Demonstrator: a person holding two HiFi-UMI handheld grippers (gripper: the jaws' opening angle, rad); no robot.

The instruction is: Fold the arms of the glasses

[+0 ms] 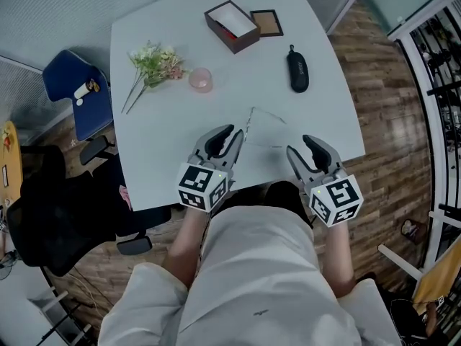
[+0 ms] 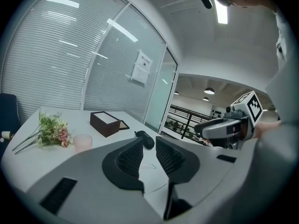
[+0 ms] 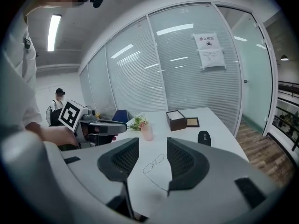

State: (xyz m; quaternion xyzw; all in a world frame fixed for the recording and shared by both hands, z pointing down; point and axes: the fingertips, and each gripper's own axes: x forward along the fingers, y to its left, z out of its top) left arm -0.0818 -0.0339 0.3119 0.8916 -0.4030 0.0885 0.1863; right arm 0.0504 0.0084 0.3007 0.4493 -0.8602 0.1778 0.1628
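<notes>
The thin wire glasses (image 1: pixel 249 125) lie on the white table (image 1: pixel 166 150) near its front edge, with both arms spread out to the right. My left gripper (image 1: pixel 229 137) is open just left of the frame and holds nothing. My right gripper (image 1: pixel 306 150) is open just right of the arm tips, also with nothing in it. In the right gripper view the glasses (image 3: pixel 153 164) show on the table beyond the gap of the right gripper (image 3: pixel 153 153). In the left gripper view the left gripper (image 2: pixel 148 146) stands open over the table.
A black glasses case (image 1: pixel 297 69) lies behind the glasses. Further back stand a brown box (image 1: pixel 231 26) and its lid (image 1: pixel 266 22). A flower bunch (image 1: pixel 155 63) and a pink cup (image 1: pixel 201 79) sit at the back left. A blue chair (image 1: pixel 75 92) and a black chair (image 1: pixel 50 215) stand left of the table.
</notes>
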